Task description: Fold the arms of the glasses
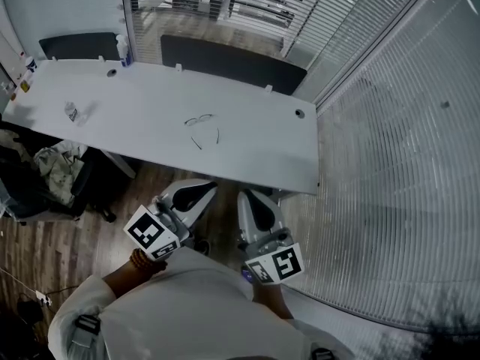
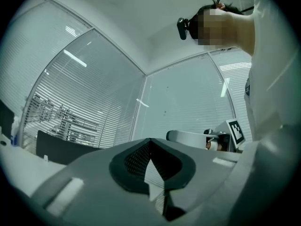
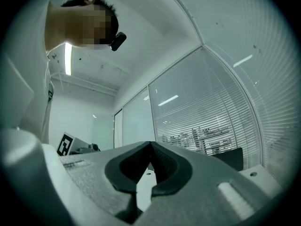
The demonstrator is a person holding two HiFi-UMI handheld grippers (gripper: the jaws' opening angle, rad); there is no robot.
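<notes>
A pair of thin-framed glasses (image 1: 202,129) lies on the white table (image 1: 262,152) with both arms spread open toward me. Both grippers hang below the table's near edge, close to my body and well short of the glasses. My left gripper (image 1: 201,191) is shut, its tips meeting with nothing between them (image 2: 150,142). My right gripper (image 1: 250,198) is shut and empty as well (image 3: 150,145). Both point slightly upward at the glass walls, so the glasses appear in neither gripper view.
A small bottle (image 1: 71,112) stands on the table's left part and a blue-capped bottle (image 1: 122,49) at its far edge. Dark chairs (image 1: 225,62) sit behind the table. An office chair with a bag (image 1: 54,165) is at the left. Glass walls with blinds (image 1: 397,163) run along the right.
</notes>
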